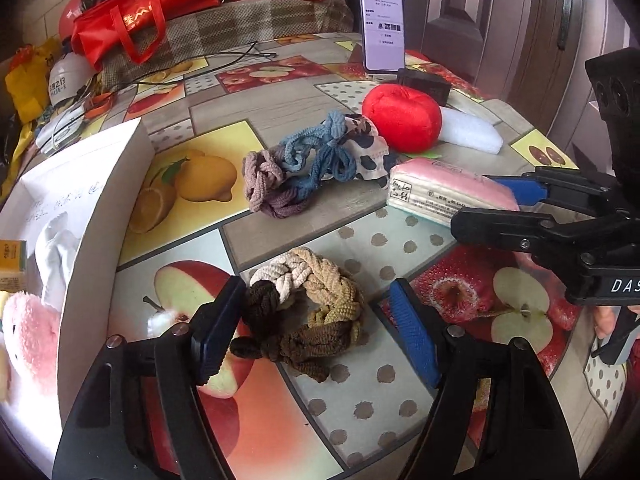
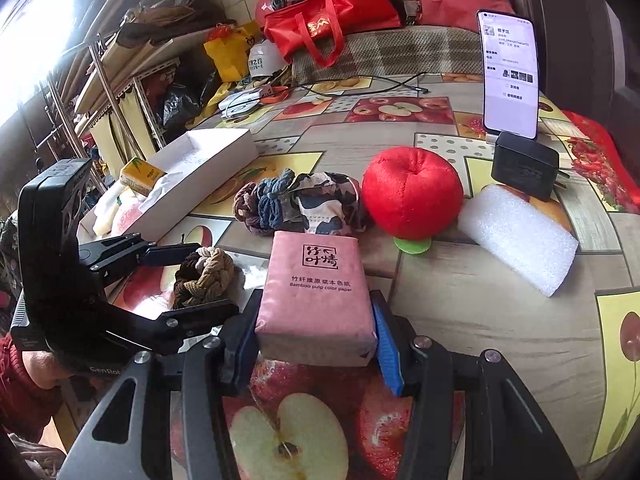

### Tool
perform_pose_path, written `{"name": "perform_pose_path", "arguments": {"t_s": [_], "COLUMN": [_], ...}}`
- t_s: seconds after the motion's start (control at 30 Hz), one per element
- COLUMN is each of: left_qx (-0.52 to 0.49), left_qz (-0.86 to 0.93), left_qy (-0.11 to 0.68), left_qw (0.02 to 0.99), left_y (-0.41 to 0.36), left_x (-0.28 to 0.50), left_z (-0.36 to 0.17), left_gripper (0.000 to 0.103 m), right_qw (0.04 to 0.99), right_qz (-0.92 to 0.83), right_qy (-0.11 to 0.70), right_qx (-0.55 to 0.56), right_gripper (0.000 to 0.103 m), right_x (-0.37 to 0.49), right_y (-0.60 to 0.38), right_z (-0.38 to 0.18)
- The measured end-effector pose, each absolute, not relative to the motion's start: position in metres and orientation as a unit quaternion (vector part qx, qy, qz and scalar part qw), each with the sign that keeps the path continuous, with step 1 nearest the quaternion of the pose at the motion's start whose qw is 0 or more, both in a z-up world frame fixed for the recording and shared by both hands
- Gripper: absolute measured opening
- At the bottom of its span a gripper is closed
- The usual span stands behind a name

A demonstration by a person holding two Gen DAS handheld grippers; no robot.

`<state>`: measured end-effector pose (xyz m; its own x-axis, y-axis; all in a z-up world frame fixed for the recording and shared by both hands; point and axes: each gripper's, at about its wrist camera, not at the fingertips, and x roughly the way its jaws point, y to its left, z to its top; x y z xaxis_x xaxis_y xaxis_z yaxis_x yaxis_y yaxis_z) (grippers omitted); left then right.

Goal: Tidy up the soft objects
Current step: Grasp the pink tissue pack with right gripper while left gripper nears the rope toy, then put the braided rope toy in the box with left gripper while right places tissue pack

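The table [image 1: 328,208], covered with a fruit-print cloth, carries all task items. A white box [image 1: 100,200] stands at its left side; inside lie a pink plush toy [image 1: 28,332], a white cloth [image 1: 56,252] and a yellow tissue pack [image 2: 142,174].

The right gripper [image 2: 316,344] is level with the tabletop, pointing toward the far edge. Its fingers are closed against the two long sides of the pink tissue pack [image 2: 316,300]; whether the pack rests on the cloth or is slightly raised cannot be determined from either view.

The left gripper [image 1: 316,320] is angled downward over the table, fingers spread wide. The brown and beige braided scrunchie [image 1: 304,312] lies on the cloth between them; the left finger [image 1: 218,328] sits at the scrunchie's edge, the right finger [image 1: 412,328] stands apart from it.

Behind the tissue pack lie, left to right, a mauve and blue scrunchie pile [image 1: 296,168], a patterned face mask [image 2: 324,200], a red plush apple [image 2: 412,196] and a white foam block [image 2: 516,240]. A phone [image 2: 510,76] stands upright at the far edge.
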<state>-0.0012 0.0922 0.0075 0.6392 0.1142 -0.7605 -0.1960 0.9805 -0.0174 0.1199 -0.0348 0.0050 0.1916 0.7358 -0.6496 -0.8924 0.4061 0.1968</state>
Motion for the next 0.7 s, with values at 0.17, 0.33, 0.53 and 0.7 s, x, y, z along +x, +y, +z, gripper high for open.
{"name": "perform_pose_path", "arguments": {"t_s": [0.17,0.33,0.53,0.7], "left_qx": [-0.034,-0.018,0.021,-0.007], "left_qz": [0.082,0.079,0.140,0.200], "left_qy": [0.362,0.247,0.197,0.188], "left_qw": [0.928,0.966,0.970,0.962], "left_y": [0.084,0.075,0.089,0.134], "left_x": [-0.017,-0.056,-0.084,-0.114], "left_z": [0.022,0.048,0.057,0.058], "left_gripper": [0.038,0.038,0.039,0.039], "right_qw": [0.779,0.799,0.812,0.822], "right_qz": [0.538,0.540,0.535,0.527], "right_qy": [0.307,0.254,0.220,0.207], "right_qx": [-0.099,-0.075,-0.068,-0.063], "right_gripper": [0.050,0.050,0.050,0.050], "right_x": [0.109,0.092,0.079,0.074], "right_y": [-0.044,-0.052,-0.043,-0.032], "right_z": [0.015,0.027,0.034,0.036]}}
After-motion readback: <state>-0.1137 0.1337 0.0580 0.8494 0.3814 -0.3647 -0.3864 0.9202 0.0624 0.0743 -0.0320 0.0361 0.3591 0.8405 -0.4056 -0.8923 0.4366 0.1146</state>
